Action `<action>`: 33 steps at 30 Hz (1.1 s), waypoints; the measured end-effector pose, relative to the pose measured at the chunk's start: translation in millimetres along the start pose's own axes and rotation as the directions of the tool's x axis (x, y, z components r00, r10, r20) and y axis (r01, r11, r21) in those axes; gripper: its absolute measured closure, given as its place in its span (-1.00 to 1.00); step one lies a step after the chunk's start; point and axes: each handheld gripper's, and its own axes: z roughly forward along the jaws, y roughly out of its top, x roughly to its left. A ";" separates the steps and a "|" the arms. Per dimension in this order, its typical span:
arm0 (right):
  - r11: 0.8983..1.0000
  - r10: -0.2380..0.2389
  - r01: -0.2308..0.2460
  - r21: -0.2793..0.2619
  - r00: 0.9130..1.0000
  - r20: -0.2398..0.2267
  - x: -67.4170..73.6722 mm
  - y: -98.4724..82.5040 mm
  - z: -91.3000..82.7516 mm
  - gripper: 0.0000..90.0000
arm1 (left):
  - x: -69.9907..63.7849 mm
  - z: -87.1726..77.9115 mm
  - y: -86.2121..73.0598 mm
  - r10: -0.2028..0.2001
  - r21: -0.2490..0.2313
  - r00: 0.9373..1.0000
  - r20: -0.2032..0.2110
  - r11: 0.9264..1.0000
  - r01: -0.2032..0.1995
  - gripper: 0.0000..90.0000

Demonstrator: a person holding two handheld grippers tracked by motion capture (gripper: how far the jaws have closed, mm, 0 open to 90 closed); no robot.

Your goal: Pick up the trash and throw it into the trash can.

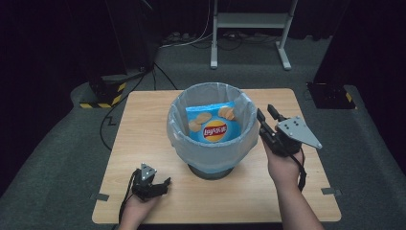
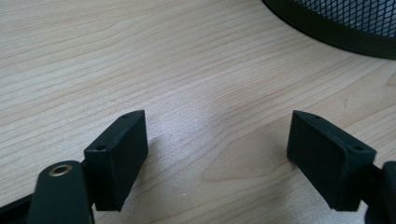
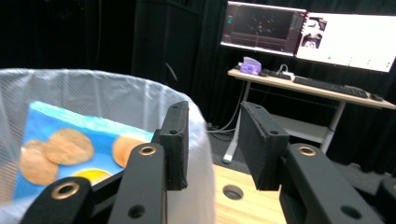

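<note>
Curtained lab, monitors point(image 3: 308, 35) on desk point(image 3: 317, 88)

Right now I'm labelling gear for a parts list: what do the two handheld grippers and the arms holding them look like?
Both grippers are black with two blocky rectangular jaws and brass-ringed screw holes. The right gripper carries a grey three-cornered plate with dark dots; the left gripper has a smaller grey plate. A black cable trails from each. Forearms are bare, no sleeves visible.

Your left gripper point(image 1: 160, 184) sits low near the bench's front edge, pointing right, fingers point(image 2: 119, 156) spread wide with nothing between them. Your right gripper point(image 1: 268, 115) is raised, forearm angled in from below, aimed forward and slightly left, fingers point(image 3: 175, 140) parted by a moderate gap, holding nothing.
</note>
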 end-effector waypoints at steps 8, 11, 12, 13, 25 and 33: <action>0.997 0.006 -0.007 0.080 1.000 0.022 -19.6 -31.6 -1.7 0.16 | -0.1 0.0 0.0 0.000 0.000 1.000 0.000 1.000 0.000 -0.55; 0.993 0.003 -0.006 0.116 1.000 0.024 -24.5 -49.1 -1.3 0.10 | -0.1 0.0 0.0 0.000 0.000 1.000 0.000 1.000 0.000 -0.55; 0.992 0.002 -0.005 0.129 1.000 0.025 -26.1 -55.6 -1.2 0.08 | -0.1 0.0 0.0 0.000 0.000 1.000 0.000 1.000 0.000 -0.55; 0.990 0.001 -0.005 0.144 1.000 0.027 -27.4 -62.6 -0.8 0.06 | -0.1 0.0 0.0 0.000 0.000 1.000 0.000 1.000 0.000 -0.55; 0.935 0.012 -0.022 0.355 0.999 0.030 -38.9 -149.5 1.8 -0.01 | -0.1 0.0 0.0 0.000 0.000 1.000 0.000 1.000 0.000 -0.55; 0.874 0.044 -0.042 0.484 0.999 0.007 -37.5 -188.2 0.7 -0.10 | -0.1 0.1 0.0 0.000 -0.001 1.000 0.000 1.000 0.000 -0.55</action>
